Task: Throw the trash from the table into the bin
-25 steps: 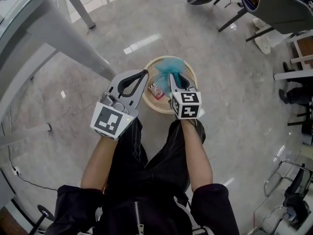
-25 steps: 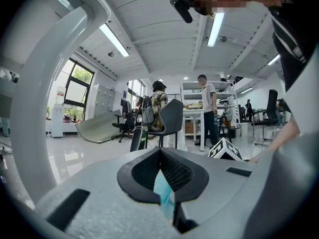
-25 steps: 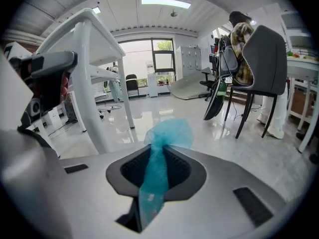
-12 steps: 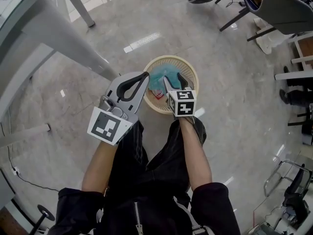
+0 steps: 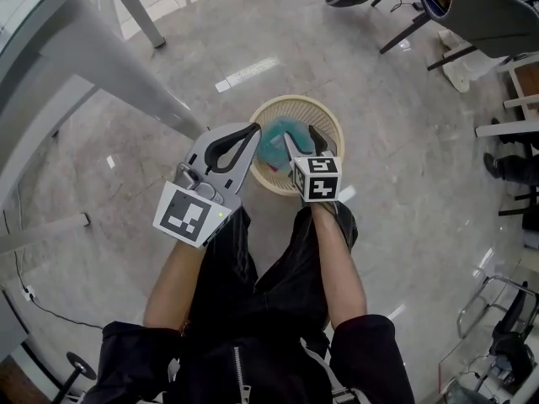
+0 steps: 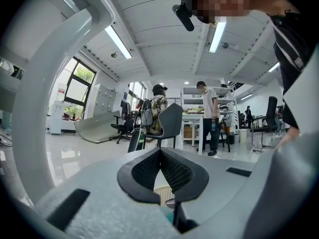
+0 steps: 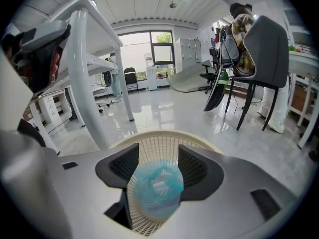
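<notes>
Since a second ago the right claw (image 5: 300,137) has dipped lower over the bin (image 5: 333,130), and its jaws have just been opening. The teal trash (image 5: 276,141), clenched between them before, now lies loose inside the bin, toward 9 o'clock of the rim.

In the right gripper view the right claw (image 7: 154,166) is released. Its pads stand apart, with the teal trash (image 7: 155,189) showing in the gap, down against the mesh wall of the bin (image 7: 164,134). The pads do not press on it. Whether it rests on the bin's floor I cannot tell, since the claw body cuts off the lower part.

The left claw (image 5: 252,128) hangs at 9 o'clock of the bin. In its own view the left claw (image 6: 160,156) is clenched tip to tip with nothing between. Below the tips, only a sliver of cream mesh from the bin (image 6: 162,195) peeks through.

In the head view the claws cover the bin's near rim at 6 o'clock. The worktop (image 5: 21,11) lies at 10 o'clock, cut off by the frame edge, so only one corner and its slanting grey leg (image 5: 109,66) show. What is on top of it cannot be seen.
</notes>
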`<control>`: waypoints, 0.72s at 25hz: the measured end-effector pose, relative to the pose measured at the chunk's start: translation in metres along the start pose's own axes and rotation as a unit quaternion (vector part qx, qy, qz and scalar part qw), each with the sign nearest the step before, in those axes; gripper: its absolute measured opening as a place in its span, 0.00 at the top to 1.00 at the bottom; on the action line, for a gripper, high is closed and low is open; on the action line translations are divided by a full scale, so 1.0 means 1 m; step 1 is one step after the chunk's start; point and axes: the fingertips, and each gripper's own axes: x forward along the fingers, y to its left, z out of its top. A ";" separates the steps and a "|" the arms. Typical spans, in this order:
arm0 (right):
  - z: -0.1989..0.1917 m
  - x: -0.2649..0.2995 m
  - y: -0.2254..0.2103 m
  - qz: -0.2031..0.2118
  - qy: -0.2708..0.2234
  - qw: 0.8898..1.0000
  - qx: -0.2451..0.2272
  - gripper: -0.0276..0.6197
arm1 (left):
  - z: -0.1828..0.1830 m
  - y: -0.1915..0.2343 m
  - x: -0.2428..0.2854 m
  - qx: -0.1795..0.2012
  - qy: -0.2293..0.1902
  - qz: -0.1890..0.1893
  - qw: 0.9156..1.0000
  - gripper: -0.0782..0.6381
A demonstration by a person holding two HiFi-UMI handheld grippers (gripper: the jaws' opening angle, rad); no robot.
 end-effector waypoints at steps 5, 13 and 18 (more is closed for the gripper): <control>0.004 -0.002 0.003 0.005 -0.008 1.000 0.002 0.60 | -0.001 -0.002 0.000 -0.001 0.002 -0.002 1.000 0.88; 0.026 -0.029 -0.006 -0.014 -0.038 0.999 0.003 0.81 | 0.006 -0.011 0.008 -0.006 0.010 -0.002 1.000 0.88; 0.051 -0.061 -0.010 -0.032 -0.062 0.998 -0.002 0.94 | 0.025 -0.012 0.012 0.001 0.008 -0.004 1.000 0.88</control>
